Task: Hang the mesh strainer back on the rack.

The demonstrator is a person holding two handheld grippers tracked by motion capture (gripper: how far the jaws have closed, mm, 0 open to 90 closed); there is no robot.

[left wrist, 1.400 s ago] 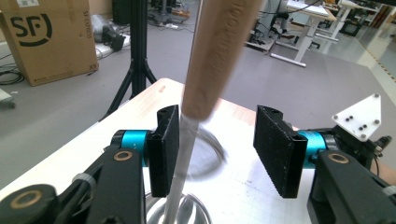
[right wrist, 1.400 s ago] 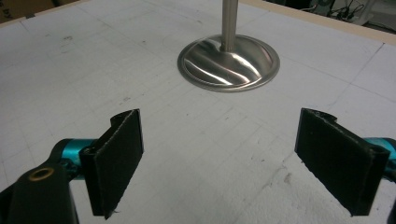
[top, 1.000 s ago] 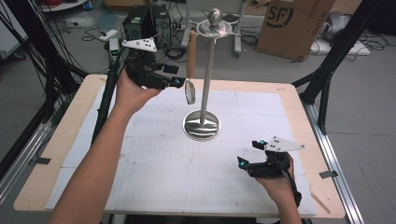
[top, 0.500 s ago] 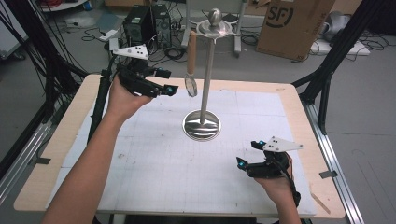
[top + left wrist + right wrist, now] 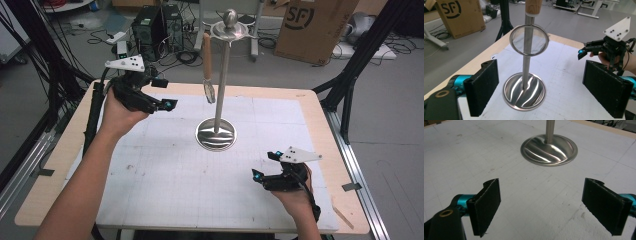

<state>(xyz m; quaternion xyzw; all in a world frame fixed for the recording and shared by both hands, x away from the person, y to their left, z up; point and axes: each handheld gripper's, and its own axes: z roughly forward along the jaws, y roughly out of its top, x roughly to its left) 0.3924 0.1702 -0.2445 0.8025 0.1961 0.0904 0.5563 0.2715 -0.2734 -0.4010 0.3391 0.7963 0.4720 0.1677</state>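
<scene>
Wooden-handled round strainer (image 5: 207, 65) hanging from upright steel stand (image 5: 218, 90), round base mid-mat, handle uppermost.

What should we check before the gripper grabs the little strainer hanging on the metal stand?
1. Left gripper open wide enough: ok, its jaws stand far apart with nothing between them.
2. Strainer hanging in place on the stand: ok, its wooden handle points up and its ring hangs down.
3. Left gripper lined up with the strainer: not ok, the ring sits above the jaws in the left gripper view.
4. Stand upright on the table: ok, its round base lies flat.
5. Right gripper out of the way: ok, it is open, low near the table's front.
6. How the handle hooks on: cannot tell.
</scene>
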